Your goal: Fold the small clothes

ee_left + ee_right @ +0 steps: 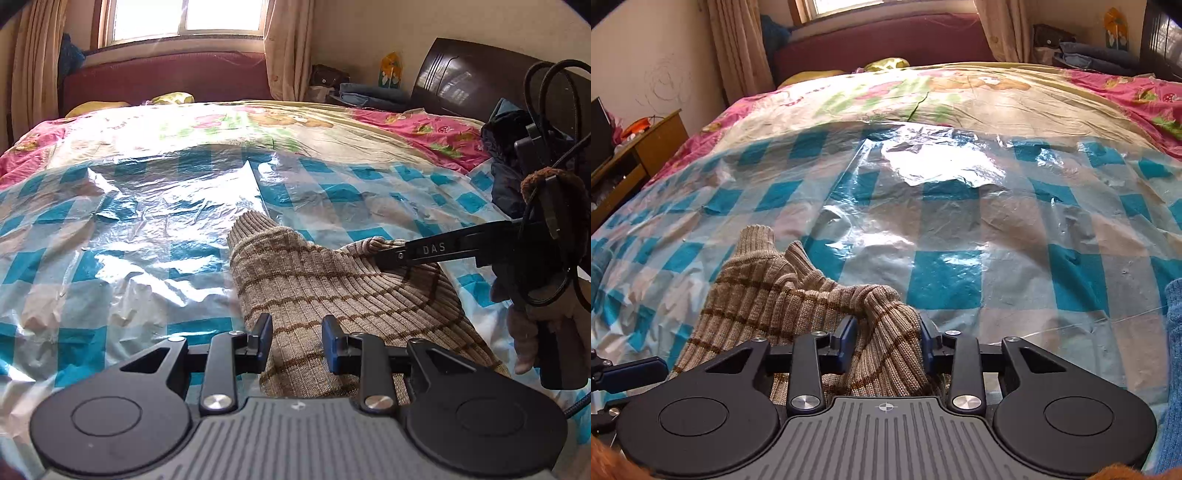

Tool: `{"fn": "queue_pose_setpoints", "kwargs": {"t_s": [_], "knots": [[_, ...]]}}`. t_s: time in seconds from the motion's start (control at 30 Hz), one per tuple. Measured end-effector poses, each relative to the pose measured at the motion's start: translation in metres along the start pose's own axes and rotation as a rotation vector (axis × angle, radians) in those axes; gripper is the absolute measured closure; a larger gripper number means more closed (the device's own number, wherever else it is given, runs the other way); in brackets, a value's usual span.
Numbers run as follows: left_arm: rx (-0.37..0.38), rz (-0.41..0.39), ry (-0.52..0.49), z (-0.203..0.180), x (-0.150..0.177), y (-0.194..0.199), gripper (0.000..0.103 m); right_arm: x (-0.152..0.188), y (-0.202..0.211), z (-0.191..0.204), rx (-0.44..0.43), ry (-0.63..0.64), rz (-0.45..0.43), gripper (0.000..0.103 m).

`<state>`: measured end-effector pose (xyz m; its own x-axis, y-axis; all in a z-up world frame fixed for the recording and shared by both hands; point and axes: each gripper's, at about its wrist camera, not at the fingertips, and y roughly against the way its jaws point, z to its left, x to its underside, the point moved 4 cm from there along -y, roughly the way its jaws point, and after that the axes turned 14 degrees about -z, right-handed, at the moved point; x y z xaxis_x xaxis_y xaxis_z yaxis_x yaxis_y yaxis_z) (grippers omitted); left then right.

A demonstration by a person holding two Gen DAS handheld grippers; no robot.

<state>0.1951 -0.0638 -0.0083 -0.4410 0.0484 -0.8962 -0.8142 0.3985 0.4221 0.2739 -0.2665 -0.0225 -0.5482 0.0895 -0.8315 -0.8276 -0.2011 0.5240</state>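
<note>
A beige ribbed knit garment with brown stripes (pixel 332 291) lies on a blue-checked plastic sheet (pixel 129 229) on the bed. My left gripper (pixel 296 339) is open, its fingers standing on either side of the garment's near part without closing on it. My right gripper (pixel 380 254) comes in from the right in the left wrist view and is shut on a bunched edge of the garment. In the right wrist view the garment (pixel 798 302) is bunched between the right gripper's (pixel 888 339) fingers. The left gripper's finger (pixel 631 369) shows at the far left.
A floral bedsheet (pixel 295 125) covers the far bed. Dark clothes (pixel 513 155) lie by the headboard (pixel 472 77) at right. A blue knit item (pixel 1172 350) lies at the right edge. A wooden cabinet (pixel 639 147) stands left of the bed.
</note>
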Motion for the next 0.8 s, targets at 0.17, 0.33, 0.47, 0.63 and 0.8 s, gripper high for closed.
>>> {"fn": "queue_pose_setpoints", "kwargs": {"t_s": [0.17, 0.33, 0.47, 0.63, 0.8], "knots": [[-0.008, -0.039, -0.015, -0.006, -0.007, -0.012, 0.066, -0.001, 0.025, -0.026, 0.047, -0.143, -0.079, 0.093], [-0.023, -0.073, -0.038, -0.007, -0.009, -0.014, 0.066, 0.001, 0.033, -0.031, 0.066, -0.187, -0.119, 0.093], [-0.019, -0.103, -0.088, -0.017, -0.010, -0.019, 0.066, 0.001, 0.043, -0.043, 0.093, -0.255, -0.171, 0.094], [-0.026, -0.025, -0.099, -0.021, 0.007, -0.046, 0.066, 0.019, 0.037, -0.051, 0.130, -0.310, -0.145, 0.094], [-0.025, 0.030, -0.135, -0.026, 0.019, -0.055, 0.065, 0.030, 0.020, -0.051, 0.157, -0.280, -0.072, 0.084]]}}
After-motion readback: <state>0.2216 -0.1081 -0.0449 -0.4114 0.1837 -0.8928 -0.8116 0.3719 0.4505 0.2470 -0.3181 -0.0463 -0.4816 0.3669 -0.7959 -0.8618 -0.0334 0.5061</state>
